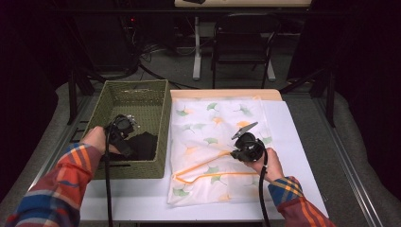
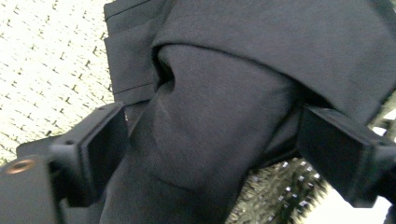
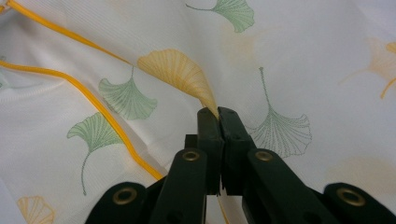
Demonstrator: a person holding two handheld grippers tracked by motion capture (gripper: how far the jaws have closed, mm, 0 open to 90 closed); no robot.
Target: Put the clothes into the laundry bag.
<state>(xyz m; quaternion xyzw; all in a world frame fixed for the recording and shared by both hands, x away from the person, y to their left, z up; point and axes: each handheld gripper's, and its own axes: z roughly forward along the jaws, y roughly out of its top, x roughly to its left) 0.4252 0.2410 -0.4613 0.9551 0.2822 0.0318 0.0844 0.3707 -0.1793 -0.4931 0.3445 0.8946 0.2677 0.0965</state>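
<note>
A green woven basket [image 1: 163,118] stands on the left of the table with a black cloth [image 1: 145,144] inside. My left gripper [image 1: 128,144] reaches down into it. In the left gripper view it [image 2: 210,154] is open, and a bulging fold of the black cloth [image 2: 219,93] lies between its wide-apart jaws. A white fabric piece [image 1: 208,123] printed with green and yellow leaves and edged with an orange cord [image 1: 198,166] lies flat beside the basket. My right gripper [image 1: 235,152] rests on it, shut, its tips [image 3: 218,112] down on the printed fabric [image 3: 303,56] near the cord [image 3: 93,100].
The white tabletop [image 1: 295,142] shows to the right of the fabric and along the front edge. Beyond the table stand a dark chair [image 1: 243,42] and a white desk leg [image 1: 197,47], with cables on the floor.
</note>
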